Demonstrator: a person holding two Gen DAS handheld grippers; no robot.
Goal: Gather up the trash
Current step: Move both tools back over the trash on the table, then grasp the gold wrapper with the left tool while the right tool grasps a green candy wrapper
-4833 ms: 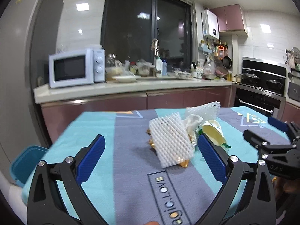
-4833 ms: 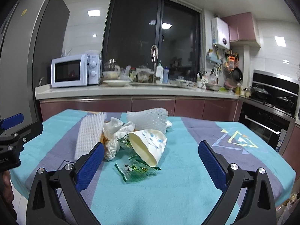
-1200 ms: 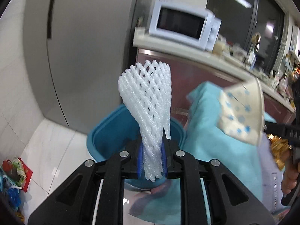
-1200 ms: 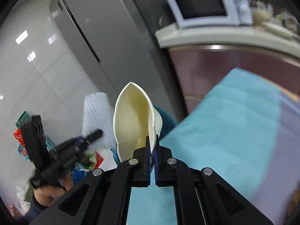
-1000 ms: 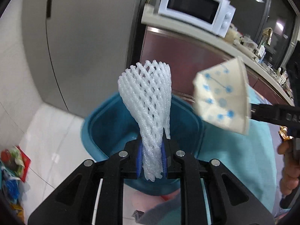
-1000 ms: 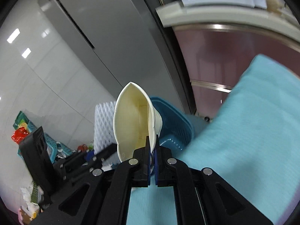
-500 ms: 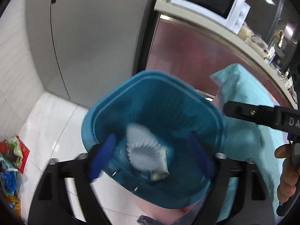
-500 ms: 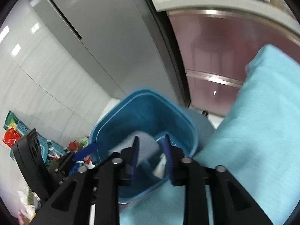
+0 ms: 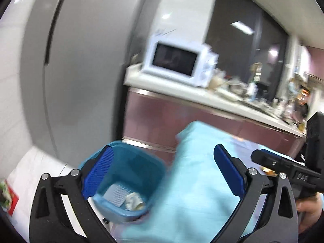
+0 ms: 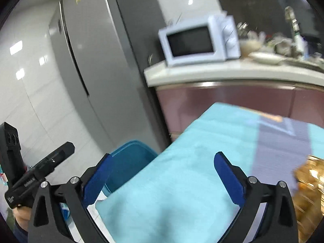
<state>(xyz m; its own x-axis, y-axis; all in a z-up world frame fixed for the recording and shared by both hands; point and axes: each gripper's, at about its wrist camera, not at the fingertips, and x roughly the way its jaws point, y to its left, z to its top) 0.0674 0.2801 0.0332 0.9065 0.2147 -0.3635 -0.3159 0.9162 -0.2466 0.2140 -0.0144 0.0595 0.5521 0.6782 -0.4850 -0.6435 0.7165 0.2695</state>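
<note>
A blue trash bin (image 9: 129, 166) stands on the floor beside the table's corner. Inside it lie the white foam net (image 9: 116, 194) and the paper cup (image 9: 133, 200). My left gripper (image 9: 162, 174) is open and empty, above the bin and the table edge. My right gripper (image 10: 162, 174) is open and empty over the teal tablecloth (image 10: 182, 182), with the bin (image 10: 129, 158) to its left. A gold crinkled wrapper (image 10: 309, 182) lies on the table at the right. The right gripper's body (image 9: 287, 170) shows in the left wrist view.
A grey fridge (image 9: 81, 60) stands behind the bin. A white microwave (image 10: 198, 42) sits on the counter with dishes beside it. Maroon cabinets (image 9: 162, 119) run under the counter. Colourful items (image 9: 6, 194) lie on the white floor at the left.
Both grippers opened and dropped the foam net and paper cup into the bin. Both have since lifted and turned right, toward the table.
</note>
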